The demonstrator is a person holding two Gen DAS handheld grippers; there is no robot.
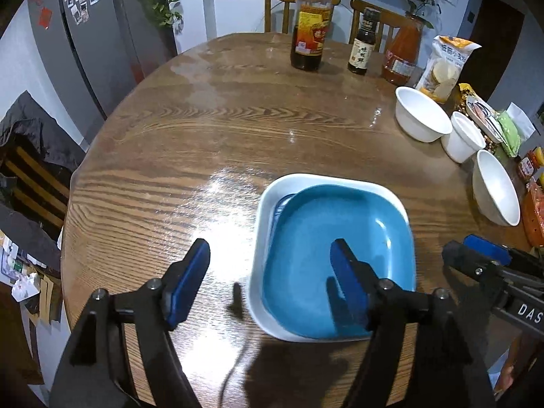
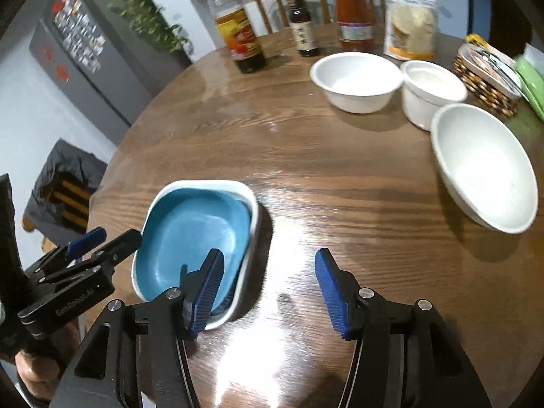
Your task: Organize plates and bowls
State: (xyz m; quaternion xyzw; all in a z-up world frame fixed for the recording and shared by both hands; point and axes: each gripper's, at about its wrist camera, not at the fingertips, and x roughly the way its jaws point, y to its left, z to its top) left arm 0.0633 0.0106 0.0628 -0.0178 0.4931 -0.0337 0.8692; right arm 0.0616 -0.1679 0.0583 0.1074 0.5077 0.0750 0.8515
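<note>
Blue-padded left gripper (image 1: 270, 282) and right gripper (image 2: 268, 292) hang released over the round wooden table (image 1: 204, 142), flanking stacked blue square plates (image 1: 340, 255), gripping nothing. Beyond, three white bowls (image 2: 357, 81) sit near sauce bottles (image 1: 307, 30) at the far edge.

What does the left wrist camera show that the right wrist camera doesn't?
Only the left wrist view shows the open left gripper head-on, one finger over the square blue plates and one over bare table, plus paper clutter below the table's left edge.

Only the right wrist view shows the open right gripper head-on, and the hand carrying the other gripper.

Both show the round wooden table, the stacked blue plates, three white bowls, the tall dark sauce bottle, the small dark bottle and the grey fridge.
</note>
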